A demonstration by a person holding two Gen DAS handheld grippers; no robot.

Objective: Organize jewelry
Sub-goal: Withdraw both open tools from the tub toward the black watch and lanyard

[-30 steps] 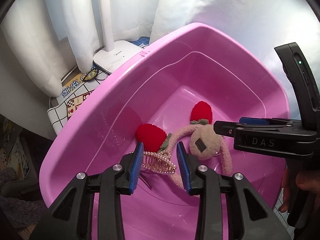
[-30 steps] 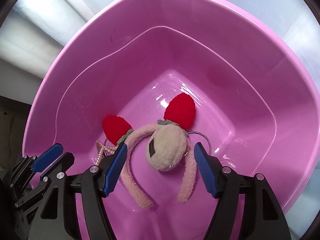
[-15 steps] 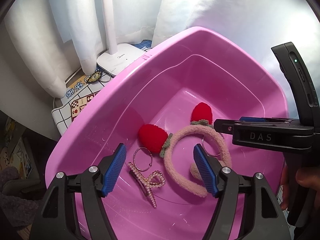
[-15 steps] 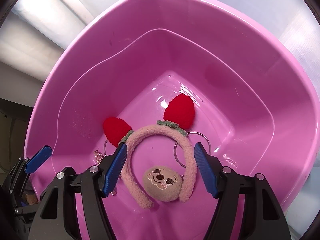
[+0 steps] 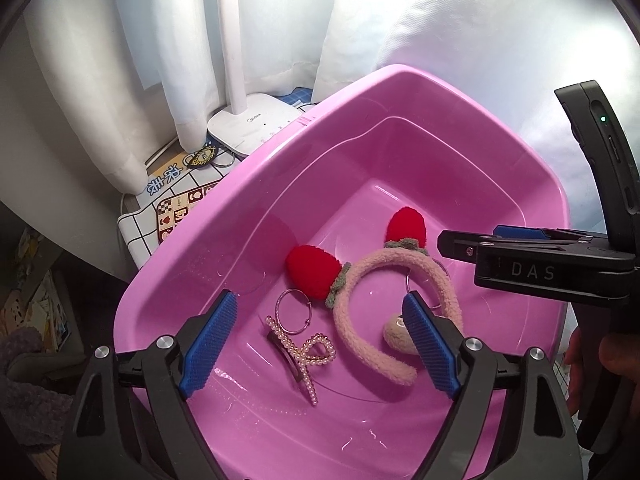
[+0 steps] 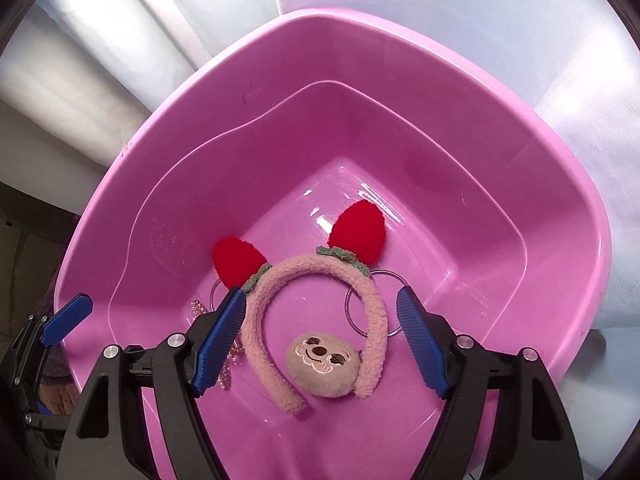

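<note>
A pink plastic basin (image 5: pixel 256 184) (image 6: pixel 168 168) holds the jewelry. Inside lie a fuzzy pink headband (image 5: pixel 360 320) (image 6: pixel 316 276) with two red strawberry ears, a pearl hair clip (image 5: pixel 304 354), a metal hoop ring (image 5: pixel 294 312) and a second ring (image 6: pixel 370 308) under the headband. A beige plush charm with a smiling face (image 6: pixel 322 364) lies inside the headband's arc. My left gripper (image 5: pixel 320 344) is open and empty above the basin's near side. My right gripper (image 6: pixel 320 344) is open and empty above the charm; it shows from the side in the left wrist view (image 5: pixel 520 256).
A white lamp base (image 5: pixel 256 124) stands behind the basin on a checked cloth (image 5: pixel 168 204), with a small charm and key ring (image 5: pixel 208 156) beside it. White curtains (image 5: pixel 120 60) hang behind. The basin's walls surround the items.
My left gripper opened and let the pearl clip drop into the basin. My right gripper released the plush charm, which now lies face up inside the headband. Both grippers have pulled back upward.
</note>
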